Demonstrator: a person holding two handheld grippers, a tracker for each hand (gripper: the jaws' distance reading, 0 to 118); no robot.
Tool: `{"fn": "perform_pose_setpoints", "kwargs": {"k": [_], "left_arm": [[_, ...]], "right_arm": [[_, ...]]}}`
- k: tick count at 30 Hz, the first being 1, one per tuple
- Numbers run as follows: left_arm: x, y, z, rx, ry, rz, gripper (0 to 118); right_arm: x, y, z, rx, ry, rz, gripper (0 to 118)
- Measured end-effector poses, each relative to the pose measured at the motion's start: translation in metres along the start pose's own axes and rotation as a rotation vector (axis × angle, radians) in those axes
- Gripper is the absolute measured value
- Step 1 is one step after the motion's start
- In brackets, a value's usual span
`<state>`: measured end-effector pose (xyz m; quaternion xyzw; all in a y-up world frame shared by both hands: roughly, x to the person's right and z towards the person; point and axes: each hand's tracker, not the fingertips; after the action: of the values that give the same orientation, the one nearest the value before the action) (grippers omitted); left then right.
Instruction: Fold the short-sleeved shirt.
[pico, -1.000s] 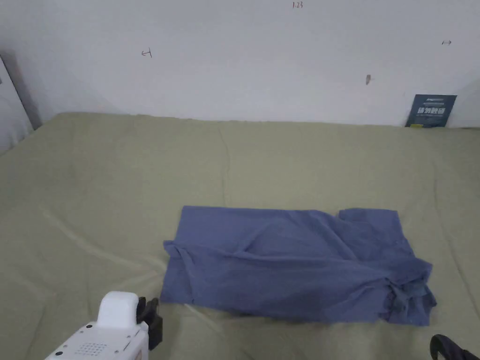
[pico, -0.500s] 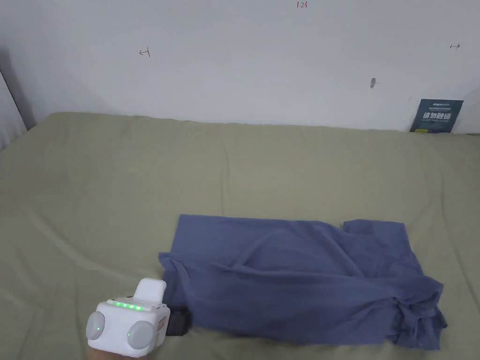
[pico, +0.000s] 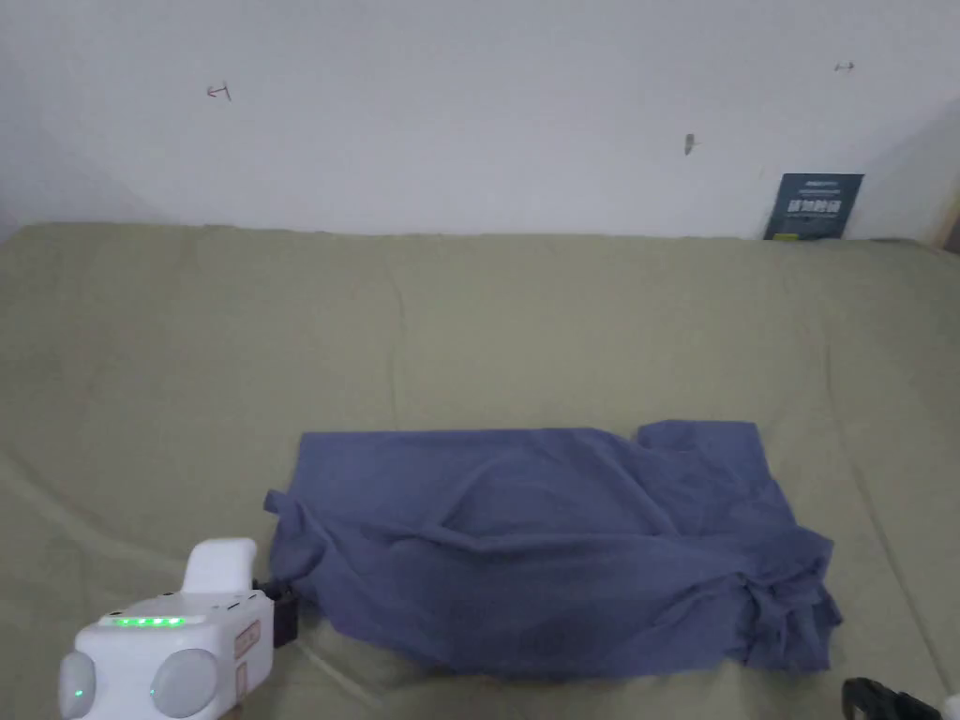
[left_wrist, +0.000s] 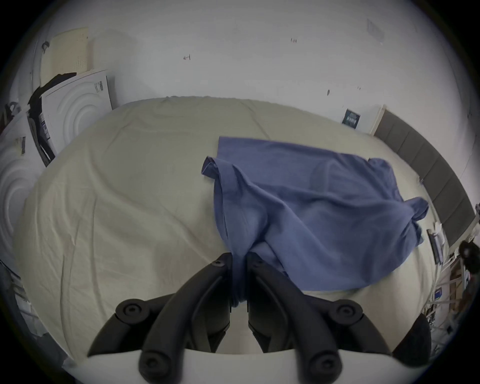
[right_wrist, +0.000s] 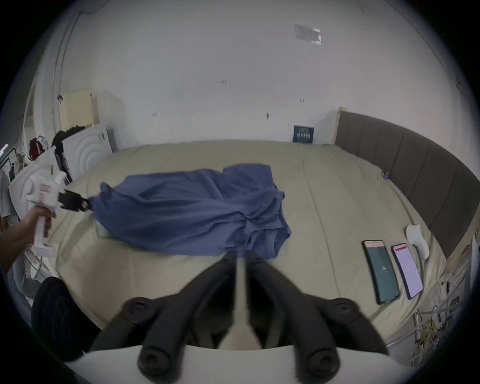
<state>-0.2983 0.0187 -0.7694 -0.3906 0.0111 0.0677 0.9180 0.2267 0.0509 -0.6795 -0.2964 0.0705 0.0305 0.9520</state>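
A blue short-sleeved shirt (pico: 553, 544) lies crumpled and roughly rectangular on the olive bed sheet (pico: 469, 328), its collar end bunched at the right. My left gripper (pico: 281, 609) is at the shirt's near left corner. In the left gripper view both jaws of this gripper (left_wrist: 239, 262) press on blue shirt (left_wrist: 311, 207) fabric. The right gripper view shows the same left gripper (right_wrist: 85, 205) pulling that corner taut. My right gripper (right_wrist: 240, 256) hovers just short of the shirt's (right_wrist: 187, 207) collar end, jaws nearly together with bare sheet between them. Its dark tip (pico: 867, 698) shows at the head view's bottom right.
Two phones (right_wrist: 381, 270) (right_wrist: 406, 270) and a white device (right_wrist: 418, 240) lie on the bed near the grey headboard (right_wrist: 415, 176). A dark card (pico: 813, 206) leans on the far wall. White foam panels (left_wrist: 78, 104) stand past the bed's left end.
My left gripper went from short of the shirt to its near left corner and shut on it. That corner is now bunched and drawn leftward. The head camera has also shifted.
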Motion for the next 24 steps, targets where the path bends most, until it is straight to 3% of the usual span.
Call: {"fn": "perform_pose_setpoints", "kwargs": {"k": [2, 3, 4, 5, 11, 12, 13, 14, 16, 17, 20, 24], "left_arm": [[0.006, 0.006, 0.007, 0.011, -0.007, -0.010, 11], [0.007, 0.009, 0.008, 0.016, -0.021, -0.002, 11], [0.007, 0.010, 0.009, 0.020, -0.031, 0.005, 11], [0.008, 0.011, 0.008, 0.020, -0.030, 0.010, 11], [0.012, 0.010, 0.003, 0.008, -0.025, 0.002, 11], [0.011, 0.009, 0.002, 0.004, -0.021, 0.002, 11], [0.011, 0.007, 0.001, 0.000, -0.016, 0.002, 11], [0.010, 0.007, -0.001, -0.006, -0.014, 0.005, 11], [0.008, 0.003, -0.002, -0.016, -0.012, 0.015, 11], [0.008, 0.001, -0.003, -0.023, -0.013, 0.017, 11], [0.005, -0.007, -0.013, -0.086, 0.000, 0.029, 11], [0.002, -0.012, -0.003, -0.080, -0.016, 0.062, 10]], "right_arm": [[0.014, 0.004, -0.036, -0.119, 0.071, -0.050, 101], [0.020, 0.004, -0.058, -0.206, 0.092, -0.087, 118], [0.024, 0.004, -0.074, -0.271, 0.101, -0.109, 116], [0.024, 0.007, -0.088, -0.205, 0.074, -0.099, 116], [0.045, 0.014, -0.153, -0.299, -0.002, -0.123, 116], [0.044, 0.014, -0.161, -0.321, -0.012, -0.111, 115], [0.042, 0.014, -0.166, -0.342, -0.021, -0.093, 101], [0.041, 0.014, -0.169, -0.355, -0.016, -0.085, 73], [0.047, 0.012, -0.165, -0.340, -0.013, -0.102, 53], [0.046, 0.012, -0.163, -0.334, -0.023, -0.118, 46], [0.055, 0.013, -0.154, -0.360, 0.037, -0.250, 9], [0.055, 0.025, -0.132, -0.328, 0.070, -0.263, 6]]}}
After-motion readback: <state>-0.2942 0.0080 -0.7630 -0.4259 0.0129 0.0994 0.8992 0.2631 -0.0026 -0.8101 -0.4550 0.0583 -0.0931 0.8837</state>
